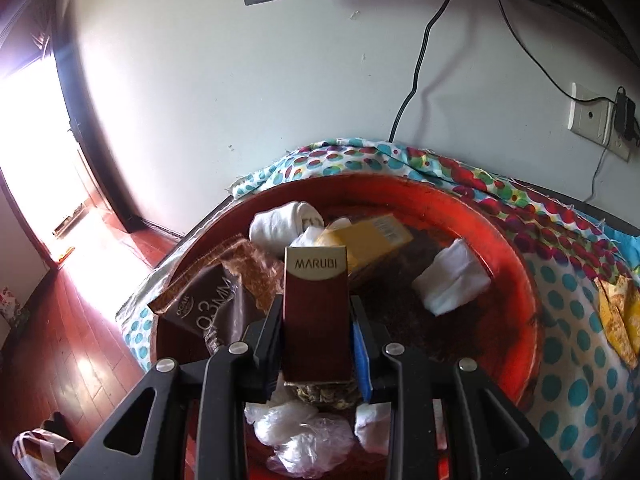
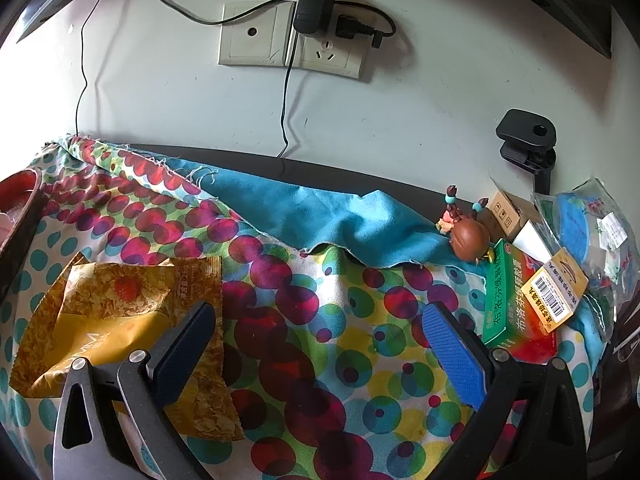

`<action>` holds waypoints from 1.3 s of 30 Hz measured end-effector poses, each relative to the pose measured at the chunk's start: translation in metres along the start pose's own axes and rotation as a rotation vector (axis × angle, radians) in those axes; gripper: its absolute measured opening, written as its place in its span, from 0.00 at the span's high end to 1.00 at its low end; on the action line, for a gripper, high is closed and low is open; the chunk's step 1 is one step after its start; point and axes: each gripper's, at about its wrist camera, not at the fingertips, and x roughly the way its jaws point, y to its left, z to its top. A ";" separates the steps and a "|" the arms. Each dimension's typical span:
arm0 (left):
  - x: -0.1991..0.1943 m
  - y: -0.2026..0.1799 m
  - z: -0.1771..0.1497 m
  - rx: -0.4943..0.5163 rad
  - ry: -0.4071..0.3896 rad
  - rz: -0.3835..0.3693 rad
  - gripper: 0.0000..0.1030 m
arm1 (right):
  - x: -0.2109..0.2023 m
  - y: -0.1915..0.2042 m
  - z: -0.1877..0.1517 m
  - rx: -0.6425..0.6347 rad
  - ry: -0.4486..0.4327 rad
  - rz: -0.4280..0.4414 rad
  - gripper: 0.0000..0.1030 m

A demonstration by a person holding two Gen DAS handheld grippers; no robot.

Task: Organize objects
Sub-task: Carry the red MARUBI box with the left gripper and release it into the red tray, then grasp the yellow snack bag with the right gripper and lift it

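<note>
My left gripper (image 1: 316,304) is shut on a dark red box marked MARUBI (image 1: 316,316) and holds it upright over a round red tray (image 1: 516,248). In the tray lie a brown snack packet (image 1: 204,304), a yellow box (image 1: 372,240), white rolled socks (image 1: 286,224), a white folded cloth (image 1: 452,280) and clear plastic bags (image 1: 300,436). My right gripper (image 2: 316,316) is open and empty above the dotted cloth (image 2: 304,344). A yellow snack packet (image 2: 120,320) lies under its left finger (image 2: 188,340). It also shows in the left wrist view (image 1: 618,316).
At the right edge lie a green medicine box (image 2: 508,300), a small yellow barcode box (image 2: 556,296), a brown figurine (image 2: 468,236), small cardboard boxes (image 2: 508,212) and plastic bags (image 2: 588,220). A blue cloth (image 2: 320,216) lies at the back. A black clamp (image 2: 528,140), wall sockets (image 2: 288,40) and cables are behind.
</note>
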 end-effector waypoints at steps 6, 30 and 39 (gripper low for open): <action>0.007 0.018 -0.011 -0.050 0.006 -0.158 0.69 | 0.002 0.004 0.001 -0.021 0.008 0.004 0.00; -0.058 0.007 -0.031 -0.059 -0.220 -0.233 0.00 | -0.066 0.080 -0.033 -0.322 -0.113 0.049 0.00; -0.107 0.001 -0.087 -0.064 -0.261 -0.313 0.00 | -0.045 0.133 -0.034 -0.365 -0.052 0.060 0.00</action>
